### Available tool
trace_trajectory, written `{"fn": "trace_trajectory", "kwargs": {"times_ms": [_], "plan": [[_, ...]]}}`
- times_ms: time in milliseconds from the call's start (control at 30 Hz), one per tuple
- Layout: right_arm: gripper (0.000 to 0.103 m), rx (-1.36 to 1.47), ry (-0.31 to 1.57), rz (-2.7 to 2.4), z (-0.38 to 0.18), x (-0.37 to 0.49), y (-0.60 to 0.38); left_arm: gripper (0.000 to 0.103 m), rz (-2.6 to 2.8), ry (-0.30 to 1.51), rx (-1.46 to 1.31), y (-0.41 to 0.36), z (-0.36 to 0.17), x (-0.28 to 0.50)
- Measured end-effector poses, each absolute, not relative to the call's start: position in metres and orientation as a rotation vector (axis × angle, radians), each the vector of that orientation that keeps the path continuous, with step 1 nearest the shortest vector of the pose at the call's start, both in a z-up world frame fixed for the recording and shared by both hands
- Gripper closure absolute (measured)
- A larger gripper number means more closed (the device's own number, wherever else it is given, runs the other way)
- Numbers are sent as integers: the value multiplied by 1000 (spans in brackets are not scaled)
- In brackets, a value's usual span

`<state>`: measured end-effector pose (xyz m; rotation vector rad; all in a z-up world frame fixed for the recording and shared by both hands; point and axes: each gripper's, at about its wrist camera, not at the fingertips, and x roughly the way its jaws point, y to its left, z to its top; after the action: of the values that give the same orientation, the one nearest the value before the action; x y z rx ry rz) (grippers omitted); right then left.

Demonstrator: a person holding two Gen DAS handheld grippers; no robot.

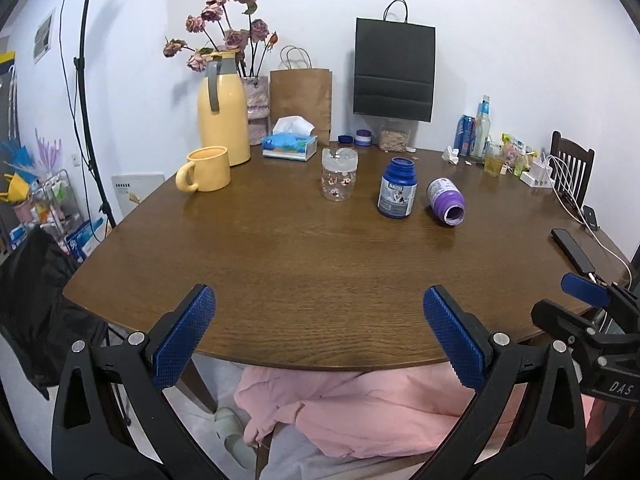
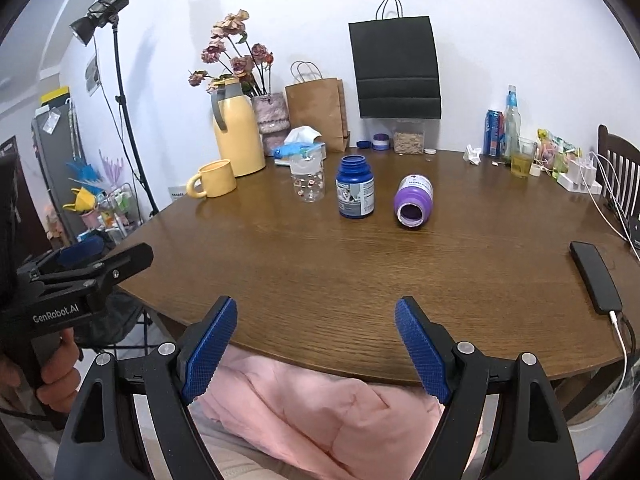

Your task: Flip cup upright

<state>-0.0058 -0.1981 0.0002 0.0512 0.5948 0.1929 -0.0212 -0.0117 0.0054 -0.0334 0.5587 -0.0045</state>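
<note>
Now, left wrist view: my left gripper (image 1: 319, 328) spread wide, empty, over the table (image 1: 320, 264) edge; purple cup (image 1: 446, 201) on its side at 1 o'clock.
Right wrist view: my right gripper (image 2: 315, 340) likewise released; cup (image 2: 413, 200) at 1 o'clock, mouth facing me, beside blue bottle (image 2: 355, 193).

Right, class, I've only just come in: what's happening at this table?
A person holds a hand-held gripper in each hand at the near edge of the table. The left hand-held gripper and right hand-held gripper are both open and hold nothing. A purple container lies on its side, mouth toward the cameras, beside an upright blue bottle. A clear glass appears to stand upside down. Nothing has been touched yet.
</note>
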Motion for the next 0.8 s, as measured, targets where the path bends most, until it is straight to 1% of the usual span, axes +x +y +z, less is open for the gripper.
{"fn": "trace_trajectory", "kwargs": {"times_ms": [800], "plan": [[18,54,585,174,2,-7,-199,0,3,551,-23,-8,6,-22]]}}
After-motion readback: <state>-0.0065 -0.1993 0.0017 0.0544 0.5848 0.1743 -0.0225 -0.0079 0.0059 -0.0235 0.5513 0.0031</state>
